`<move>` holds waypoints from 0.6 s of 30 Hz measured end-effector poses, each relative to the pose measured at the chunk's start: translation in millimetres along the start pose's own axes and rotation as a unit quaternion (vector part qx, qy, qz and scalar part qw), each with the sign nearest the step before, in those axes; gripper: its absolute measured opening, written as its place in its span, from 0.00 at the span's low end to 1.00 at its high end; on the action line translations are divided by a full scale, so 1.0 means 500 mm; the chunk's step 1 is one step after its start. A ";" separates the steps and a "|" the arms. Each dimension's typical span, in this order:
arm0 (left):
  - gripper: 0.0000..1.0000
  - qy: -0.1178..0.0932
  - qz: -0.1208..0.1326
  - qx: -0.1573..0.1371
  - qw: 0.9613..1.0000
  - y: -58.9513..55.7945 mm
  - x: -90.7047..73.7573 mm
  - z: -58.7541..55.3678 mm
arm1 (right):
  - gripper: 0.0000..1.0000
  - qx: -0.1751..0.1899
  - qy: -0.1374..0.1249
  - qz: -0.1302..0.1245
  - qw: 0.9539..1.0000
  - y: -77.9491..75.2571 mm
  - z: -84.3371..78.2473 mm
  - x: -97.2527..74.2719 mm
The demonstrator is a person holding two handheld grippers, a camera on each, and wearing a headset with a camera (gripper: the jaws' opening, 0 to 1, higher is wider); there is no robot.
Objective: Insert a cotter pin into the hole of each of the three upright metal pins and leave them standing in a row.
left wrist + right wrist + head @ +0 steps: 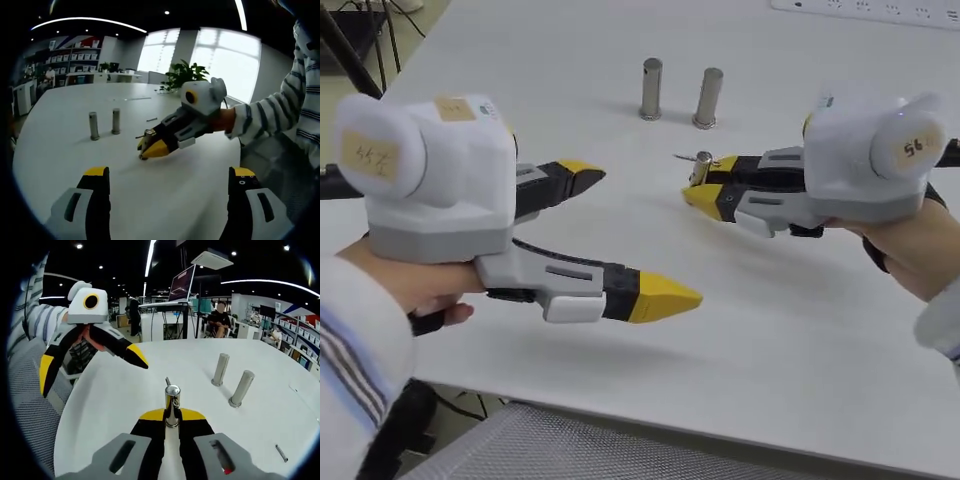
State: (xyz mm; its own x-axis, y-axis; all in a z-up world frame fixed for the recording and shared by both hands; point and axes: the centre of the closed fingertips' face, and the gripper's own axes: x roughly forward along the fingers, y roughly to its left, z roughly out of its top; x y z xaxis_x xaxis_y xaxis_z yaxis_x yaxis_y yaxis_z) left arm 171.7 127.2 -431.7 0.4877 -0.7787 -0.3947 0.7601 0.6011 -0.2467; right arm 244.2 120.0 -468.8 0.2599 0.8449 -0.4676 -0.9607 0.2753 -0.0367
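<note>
Two bare metal pins (651, 88) (708, 97) stand upright side by side at the far middle of the white table (770, 330). My right gripper (705, 186) is shut on a third metal pin (701, 167), held roughly upright just in front of them. A thin cotter pin (682, 157) pokes out of its top to the left. In the right gripper view that pin (172, 402) stands between my jaws, with the two bare pins (220, 369) (242, 388) beyond. My left gripper (630, 235) hovers open over the near left, holding nothing.
A loose cotter pin (281, 453) lies on the table to the right of the standing pins, also seen as a loose cotter pin (151, 119) in the left gripper view. The table's near edge (650, 425) runs below my left gripper. A power strip (880, 10) lies at the far right.
</note>
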 end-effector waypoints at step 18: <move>0.98 0.006 0.005 -0.014 1.000 0.007 -0.002 -0.018 | 0.04 -0.007 -0.001 0.013 1.000 -0.001 0.001 0.038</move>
State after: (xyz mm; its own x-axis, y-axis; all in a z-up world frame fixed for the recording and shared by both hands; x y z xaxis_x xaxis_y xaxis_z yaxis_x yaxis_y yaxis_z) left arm 169.8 131.7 -440.3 0.4893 -0.7706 -0.4084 0.7430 0.6135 -0.2674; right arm 249.6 136.1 -476.9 0.2348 0.8529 -0.4663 -0.9685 0.2463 -0.0372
